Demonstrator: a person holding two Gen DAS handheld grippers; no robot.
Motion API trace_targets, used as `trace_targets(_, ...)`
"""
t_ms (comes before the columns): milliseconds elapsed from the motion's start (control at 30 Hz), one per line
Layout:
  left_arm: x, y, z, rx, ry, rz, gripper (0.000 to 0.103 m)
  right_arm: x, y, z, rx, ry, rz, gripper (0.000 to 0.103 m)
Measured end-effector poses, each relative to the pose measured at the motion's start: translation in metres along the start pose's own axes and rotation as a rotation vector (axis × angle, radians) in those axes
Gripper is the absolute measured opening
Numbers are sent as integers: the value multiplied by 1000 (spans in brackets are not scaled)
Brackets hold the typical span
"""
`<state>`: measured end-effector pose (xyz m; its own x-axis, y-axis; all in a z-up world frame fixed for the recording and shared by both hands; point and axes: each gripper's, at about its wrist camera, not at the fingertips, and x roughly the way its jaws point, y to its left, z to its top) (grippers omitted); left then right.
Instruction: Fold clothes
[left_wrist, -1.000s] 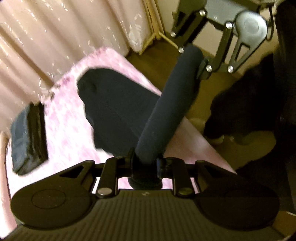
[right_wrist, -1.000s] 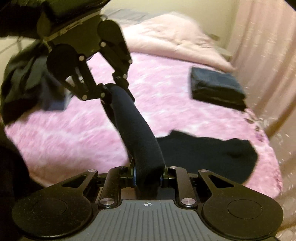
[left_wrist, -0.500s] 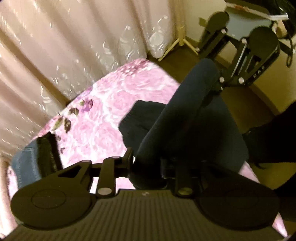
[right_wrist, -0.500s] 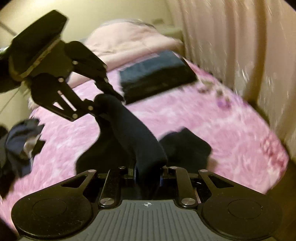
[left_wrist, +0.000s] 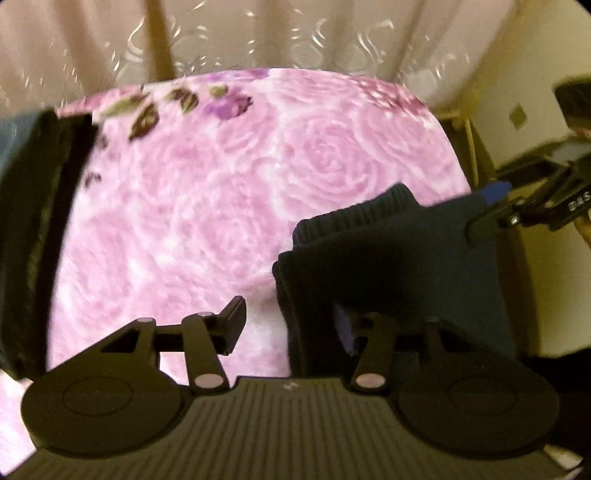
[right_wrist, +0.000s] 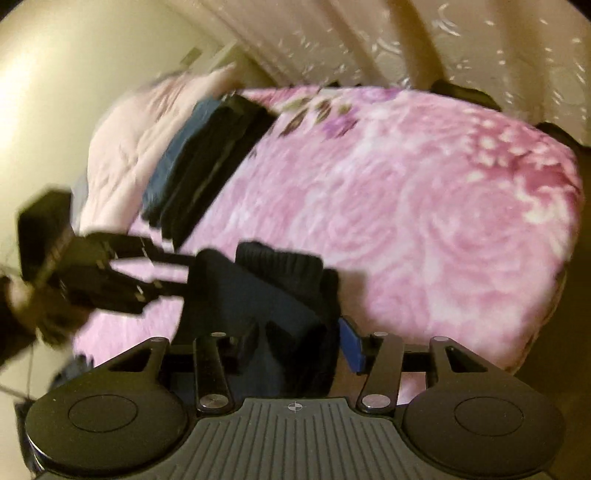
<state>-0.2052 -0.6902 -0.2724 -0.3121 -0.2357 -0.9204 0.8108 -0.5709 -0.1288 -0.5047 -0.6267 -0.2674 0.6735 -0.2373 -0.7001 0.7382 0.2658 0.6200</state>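
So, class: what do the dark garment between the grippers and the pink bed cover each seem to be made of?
Dark garment: seemingly a navy knit, matte; ribbed lines show along its cuff edge. Pink bed cover: probably plush fleece, soft and slightly shiny; fuzzy pile with a printed rose pattern, though blur leaves the fibre uncertain.

folded stack (left_wrist: 33, 229) cut off left, person's hand (right_wrist: 26, 306) blurred
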Motion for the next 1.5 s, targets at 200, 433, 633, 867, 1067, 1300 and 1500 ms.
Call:
trace_targets(200,-6,-5,-1,-17,-34,-22,11,4,13,17,-21,14,-12,16)
trace_targets(433,-1,10,4,-79,-62,15,12,31,-5,30,-27,18,-25,16)
trace_targets(633,19,14,5,-105,-43,50,24,32,-13,35,-78,46,-37,40)
trace_targets(867,-42,10,-25,-194,-61,127,26,-5,19,32,-155,-25,-16,43)
trace_targets(1067,-64,-25,-84,-279,-27,89,26,23,41,18,-218,25,102,43)
trace_targets(1300,-44,-34,-156,-334,37,130,27,70,33,14,-252,87,12,42)
trace_targets(1500,-96,-41,-215,-344,-14,184,36,45,72,-18,-282,104,-60,43)
